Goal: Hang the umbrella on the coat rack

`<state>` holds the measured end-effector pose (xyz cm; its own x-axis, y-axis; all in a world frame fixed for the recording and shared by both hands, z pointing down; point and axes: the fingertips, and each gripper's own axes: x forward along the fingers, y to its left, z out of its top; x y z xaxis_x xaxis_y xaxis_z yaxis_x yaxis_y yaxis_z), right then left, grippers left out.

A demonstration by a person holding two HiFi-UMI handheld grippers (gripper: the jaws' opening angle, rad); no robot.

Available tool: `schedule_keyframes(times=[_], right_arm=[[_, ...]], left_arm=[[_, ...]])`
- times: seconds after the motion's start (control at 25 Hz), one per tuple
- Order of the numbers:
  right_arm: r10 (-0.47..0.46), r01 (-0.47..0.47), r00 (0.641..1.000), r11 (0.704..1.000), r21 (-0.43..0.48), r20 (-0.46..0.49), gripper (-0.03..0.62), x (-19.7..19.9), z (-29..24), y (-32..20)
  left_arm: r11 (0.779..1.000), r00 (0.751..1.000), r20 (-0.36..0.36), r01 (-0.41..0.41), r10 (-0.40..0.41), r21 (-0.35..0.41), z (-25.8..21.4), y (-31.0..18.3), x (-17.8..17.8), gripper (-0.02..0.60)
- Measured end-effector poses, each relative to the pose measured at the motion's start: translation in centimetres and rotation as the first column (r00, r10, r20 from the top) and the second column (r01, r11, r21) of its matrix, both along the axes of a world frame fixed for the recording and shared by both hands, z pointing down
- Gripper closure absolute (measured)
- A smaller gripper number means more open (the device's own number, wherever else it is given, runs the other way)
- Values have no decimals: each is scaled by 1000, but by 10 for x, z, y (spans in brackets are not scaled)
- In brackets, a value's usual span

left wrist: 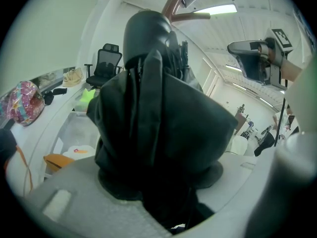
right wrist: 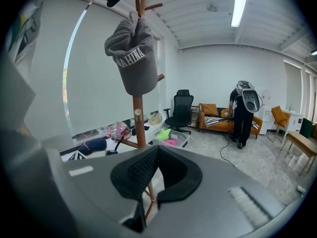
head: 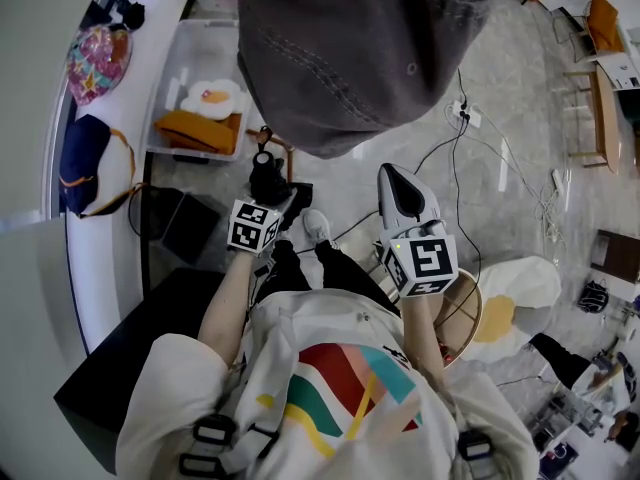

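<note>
Ok so the umbrella (left wrist: pixel 158 133) is folded up, dark and pleated, and it's clamped in my left gripper (head: pixel 275 200). The jaws sit partway closed on the fabric bundle, so it's up in the air and not resting on anything. Its long axis runs straight up and away from the jaws, and in the left gripper view the top end sits right under a wooden peg (left wrist: pixel 190 17) of the coat rack (right wrist: pixel 138 128). That's the relation that matters to me: the peg is above and a little beyond the umbrella's far end, so I reckon the next move is up and forward along that same axis, then dropping it over the peg. I honestly can't see a strap or hook on the umbrella from any view, so what actually catches on the peg is a guess. The left hand is obviously the nearer one since it's the one holding. My right gripper (head: pixel 395 180) hovers just to the right of it, jaws pinched together with nothing in them, pointed at the rack pole. There's also a grey cap (right wrist: pixel 131 58) already hanging high on the rack, and from the head view it's looming right over both grippers, so I'd want to avoid knocking it.
</note>
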<state>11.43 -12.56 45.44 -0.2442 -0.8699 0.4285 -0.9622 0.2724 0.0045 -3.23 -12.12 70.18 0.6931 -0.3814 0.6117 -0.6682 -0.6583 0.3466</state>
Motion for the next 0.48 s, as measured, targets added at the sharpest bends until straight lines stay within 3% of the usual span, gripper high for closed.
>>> schedule_keyframes(times=[0.48], right_arm=[[9,-9,1000,1000,-17,6,591,3,10,0]], left_arm=[[998,998,47,-47,49,-51,25,-10,6,341]])
